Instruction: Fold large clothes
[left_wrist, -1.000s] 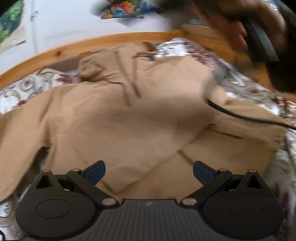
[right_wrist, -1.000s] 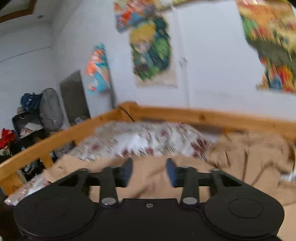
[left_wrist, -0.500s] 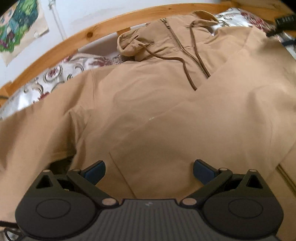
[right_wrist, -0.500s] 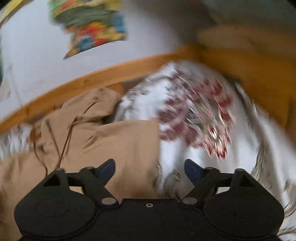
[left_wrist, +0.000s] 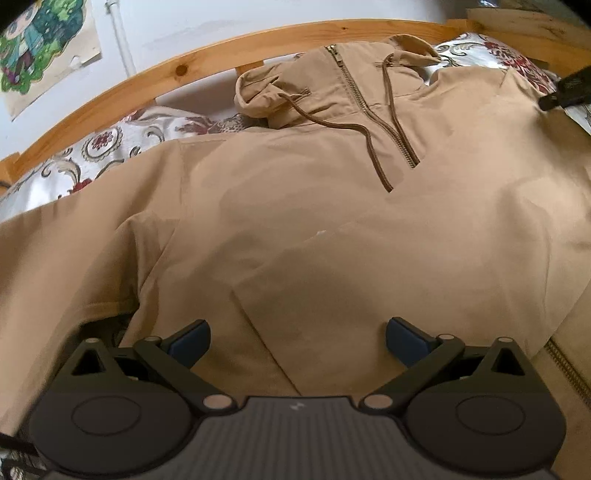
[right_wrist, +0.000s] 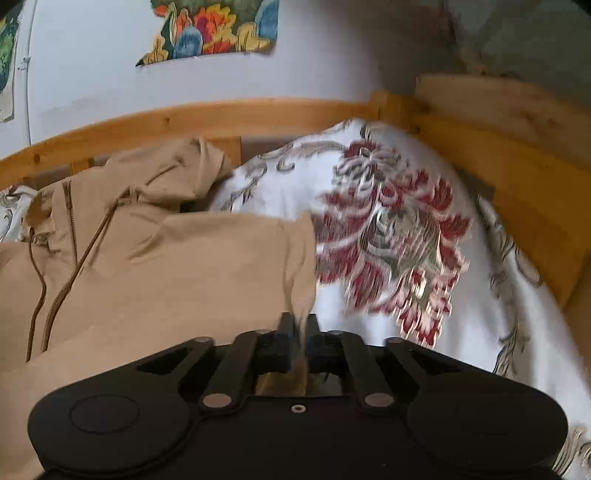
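Note:
A large tan hooded jacket (left_wrist: 314, 206) with a half zip and brown drawstrings lies spread front-up on the bed. Its hood (left_wrist: 280, 85) points to the far rail. My left gripper (left_wrist: 297, 336) is open and empty, low over the jacket's lower front. My right gripper (right_wrist: 298, 328) is shut on the jacket's right edge (right_wrist: 295, 258), a folded sleeve or shoulder. The jacket also shows in the right wrist view (right_wrist: 166, 258). The right gripper's black body shows at the right edge of the left wrist view (left_wrist: 570, 88).
The bed has a white cover with red floral print (right_wrist: 399, 236) and a wooden rail (left_wrist: 155, 81) along the far side and right end (right_wrist: 517, 177). Posters hang on the white wall (right_wrist: 210, 29). A loose zip edge lies at the lower right (left_wrist: 569, 369).
My right gripper swung from facing the wall down to the jacket's right edge and closed on it. My left gripper stayed open and settled closer over the jacket front.

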